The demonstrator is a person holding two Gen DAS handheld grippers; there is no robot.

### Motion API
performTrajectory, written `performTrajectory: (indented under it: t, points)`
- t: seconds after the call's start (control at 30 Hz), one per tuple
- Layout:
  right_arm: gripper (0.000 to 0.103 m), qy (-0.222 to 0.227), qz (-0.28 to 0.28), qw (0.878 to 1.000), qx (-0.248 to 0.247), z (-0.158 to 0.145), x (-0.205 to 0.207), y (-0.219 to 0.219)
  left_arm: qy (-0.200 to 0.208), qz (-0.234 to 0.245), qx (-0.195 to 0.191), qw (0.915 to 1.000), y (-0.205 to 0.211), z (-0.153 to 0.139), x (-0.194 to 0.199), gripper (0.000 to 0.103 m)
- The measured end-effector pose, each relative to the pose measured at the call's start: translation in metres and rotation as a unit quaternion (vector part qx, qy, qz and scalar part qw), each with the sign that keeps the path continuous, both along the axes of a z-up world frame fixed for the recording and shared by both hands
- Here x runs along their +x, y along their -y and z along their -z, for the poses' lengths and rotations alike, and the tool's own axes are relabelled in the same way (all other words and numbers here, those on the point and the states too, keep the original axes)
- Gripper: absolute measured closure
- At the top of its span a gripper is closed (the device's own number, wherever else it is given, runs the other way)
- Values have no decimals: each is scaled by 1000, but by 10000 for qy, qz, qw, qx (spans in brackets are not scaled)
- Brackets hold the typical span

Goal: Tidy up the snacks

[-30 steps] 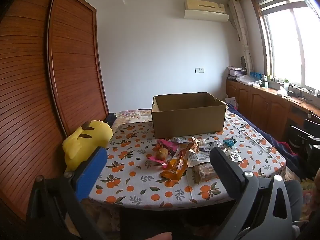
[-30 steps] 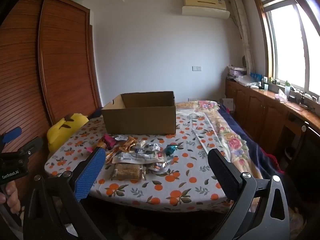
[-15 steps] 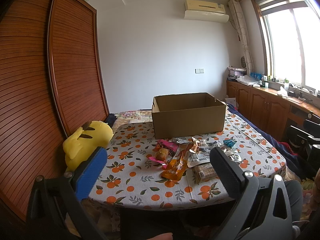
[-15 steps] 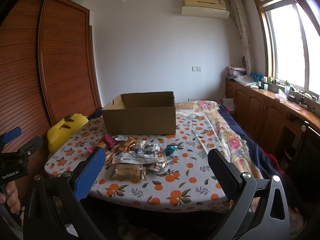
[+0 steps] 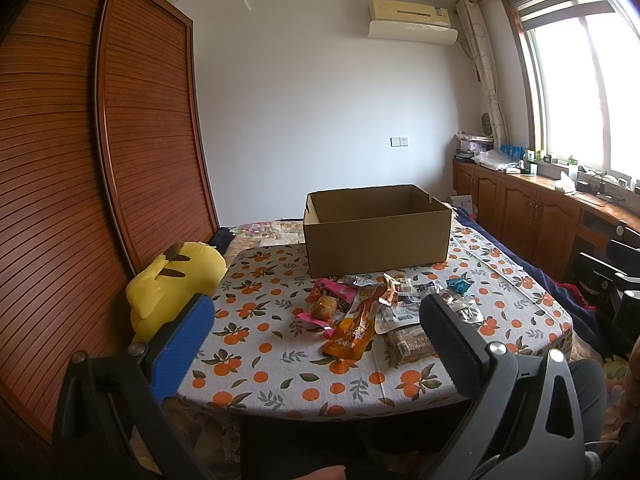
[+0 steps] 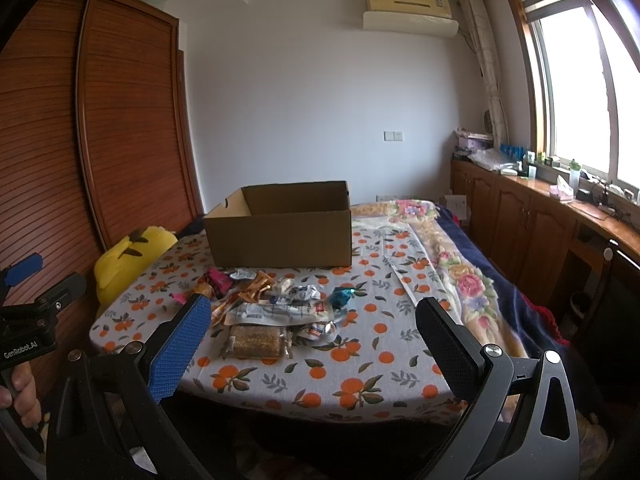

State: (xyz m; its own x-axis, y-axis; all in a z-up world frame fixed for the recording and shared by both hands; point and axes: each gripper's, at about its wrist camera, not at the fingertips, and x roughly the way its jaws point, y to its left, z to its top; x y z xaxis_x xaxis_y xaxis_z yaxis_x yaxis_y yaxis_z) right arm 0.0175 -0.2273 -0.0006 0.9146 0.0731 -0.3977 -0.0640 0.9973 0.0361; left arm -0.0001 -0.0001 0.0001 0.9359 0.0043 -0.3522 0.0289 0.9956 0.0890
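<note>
An open cardboard box stands at the far side of a table with an orange-print cloth. In front of it lies a heap of snack packets: an orange pouch, a pink packet, a brown bar and a teal sweet. My left gripper hangs open, short of the table's near edge. My right gripper is open too, also short of the near edge, with nothing between its fingers. The left gripper shows at the right wrist view's left edge, held by a hand.
A yellow plush toy leans at the table's left side, against a wooden slatted wardrobe. A flowered bedspread lies to the right of the table. Wooden cabinets run under the window.
</note>
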Motion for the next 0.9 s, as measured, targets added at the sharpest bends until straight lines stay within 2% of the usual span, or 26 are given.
performTrajectory:
  t: [0.9]
  points:
    - [0,-9,1,10000,13,1,1,0,14,-1,14,10000,0,0,0,0]
